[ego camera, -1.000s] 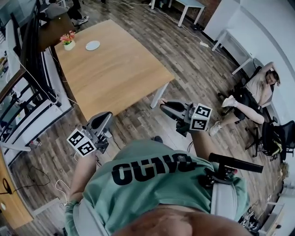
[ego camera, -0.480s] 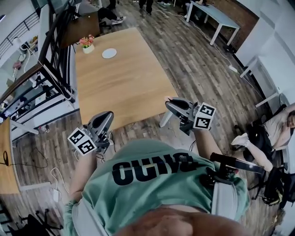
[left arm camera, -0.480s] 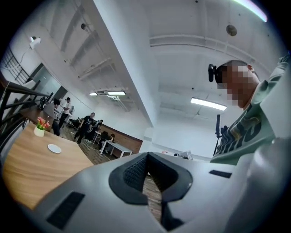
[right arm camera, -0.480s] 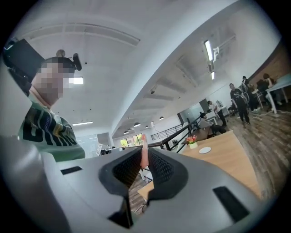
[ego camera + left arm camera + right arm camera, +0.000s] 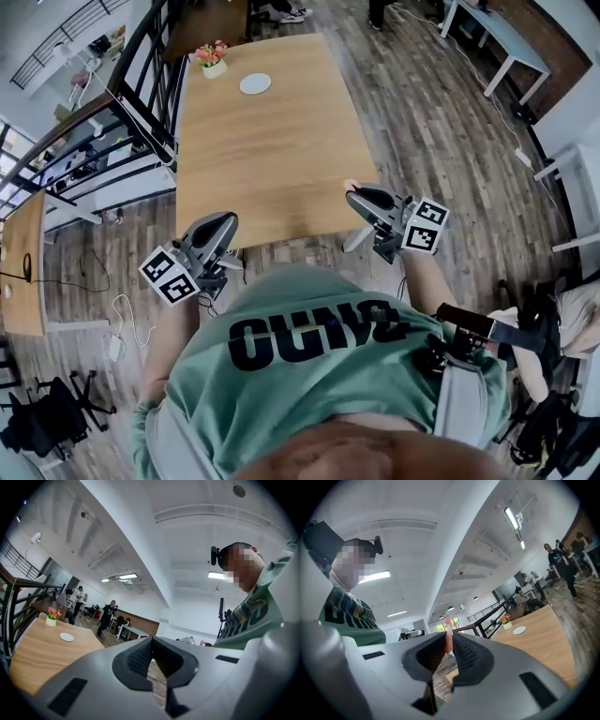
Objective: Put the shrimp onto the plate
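At the near right corner of the long light-wood table, the right gripper is clamped on a slim pink shrimp, whose tip stands above the jaws. The left gripper, by the near left corner, has its jaws together with nothing between them. A small round white plate lies near the far edge, beside a white pot of pink flowers, well apart from both grippers.

Bright, even indoor light; strong fisheye bending.
Ceiling lights glow overhead; the tabletop lies evenly lit; both gripper views go black at their round edges.
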Tool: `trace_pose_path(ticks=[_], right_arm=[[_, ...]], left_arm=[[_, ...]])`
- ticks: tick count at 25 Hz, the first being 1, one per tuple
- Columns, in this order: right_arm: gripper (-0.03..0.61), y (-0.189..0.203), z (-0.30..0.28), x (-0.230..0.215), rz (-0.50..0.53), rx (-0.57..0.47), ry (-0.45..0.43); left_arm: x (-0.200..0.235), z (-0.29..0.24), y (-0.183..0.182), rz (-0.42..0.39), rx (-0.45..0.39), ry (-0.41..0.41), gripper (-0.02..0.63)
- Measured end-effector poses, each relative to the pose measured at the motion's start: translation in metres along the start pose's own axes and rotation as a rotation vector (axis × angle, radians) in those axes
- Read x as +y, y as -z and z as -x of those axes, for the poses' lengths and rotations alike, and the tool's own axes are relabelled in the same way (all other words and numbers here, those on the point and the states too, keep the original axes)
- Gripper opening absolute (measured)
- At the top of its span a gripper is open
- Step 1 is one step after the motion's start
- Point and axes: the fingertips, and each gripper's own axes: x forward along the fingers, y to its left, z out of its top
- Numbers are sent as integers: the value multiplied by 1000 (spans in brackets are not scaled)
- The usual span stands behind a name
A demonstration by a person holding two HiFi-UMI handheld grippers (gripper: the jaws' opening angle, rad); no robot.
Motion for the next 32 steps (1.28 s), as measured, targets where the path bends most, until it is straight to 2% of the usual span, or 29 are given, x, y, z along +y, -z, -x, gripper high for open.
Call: trace_pose_path(ticks=[5,10,18,24,27,32], right_arm=[[49,6,-35,-17,-10,31,-8],[49,8,-91,-42,-15,94,-15],[49,4,-172,-81,1,134,96],[49,27,-239,-111,-74,180,147],[49,36,-262,-113,-99,207,148],[49,43,-286,-133,-126,254,136]], left_arm=[[30,11,1,25,-19,-14,-6],[83,27,-3,38,-70,-27,-6],[179,44,-27,63,-83,76,-6],[234,64,-29,52,-28,125,-6],[254,80,-30,75,-30,117,-6],[282,100,-27,113,-67,54,-6]])
